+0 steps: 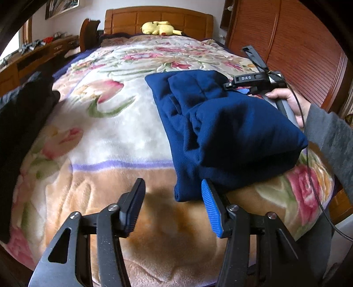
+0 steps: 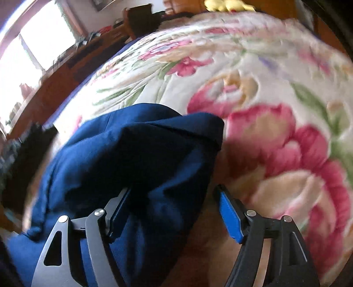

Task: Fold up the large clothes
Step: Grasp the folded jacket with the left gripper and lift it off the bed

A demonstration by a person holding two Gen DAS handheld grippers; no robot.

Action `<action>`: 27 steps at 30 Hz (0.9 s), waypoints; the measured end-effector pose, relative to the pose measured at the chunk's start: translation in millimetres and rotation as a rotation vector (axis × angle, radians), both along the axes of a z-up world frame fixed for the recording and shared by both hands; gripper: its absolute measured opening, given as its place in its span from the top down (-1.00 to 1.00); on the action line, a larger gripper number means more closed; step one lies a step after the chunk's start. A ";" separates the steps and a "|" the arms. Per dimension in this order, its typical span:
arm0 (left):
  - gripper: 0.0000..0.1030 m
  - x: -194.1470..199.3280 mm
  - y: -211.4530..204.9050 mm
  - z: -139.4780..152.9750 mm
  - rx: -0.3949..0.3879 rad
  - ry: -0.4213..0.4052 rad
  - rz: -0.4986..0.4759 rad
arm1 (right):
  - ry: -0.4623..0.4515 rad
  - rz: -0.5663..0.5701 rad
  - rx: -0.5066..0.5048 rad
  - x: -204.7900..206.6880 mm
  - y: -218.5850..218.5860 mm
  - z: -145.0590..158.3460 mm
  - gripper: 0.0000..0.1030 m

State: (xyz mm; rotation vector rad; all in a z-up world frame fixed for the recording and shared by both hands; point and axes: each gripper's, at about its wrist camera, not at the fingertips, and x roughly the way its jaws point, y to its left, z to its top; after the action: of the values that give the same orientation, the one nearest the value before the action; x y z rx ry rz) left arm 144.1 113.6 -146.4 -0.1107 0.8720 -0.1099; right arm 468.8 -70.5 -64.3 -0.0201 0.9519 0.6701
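Across the bed's floral blanket (image 1: 106, 136) lies the folded navy garment (image 1: 220, 123), with the left claw (image 1: 173, 207) apart and empty at its near edge and the right claw (image 2: 174, 212) apart over its right-hand fold.

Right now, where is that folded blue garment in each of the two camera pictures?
Left wrist view: the blue garment lies right of centre on the floral blanket.
Right wrist view: the garment fills the lower left, close to the camera.
Shared landmark: the yellow plush toy at the bed's head.
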 end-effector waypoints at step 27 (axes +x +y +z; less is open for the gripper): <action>0.83 -53.1 99.2 114.5 0.013 -0.313 0.113 | -0.399 0.180 0.033 -138.4 82.1 130.1 0.81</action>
State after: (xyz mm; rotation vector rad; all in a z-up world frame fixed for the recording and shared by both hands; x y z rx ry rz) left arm 91.0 212.9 -31.9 -0.1266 0.5525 -0.0150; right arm 330.4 11.5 65.8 -0.2056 0.5582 0.8118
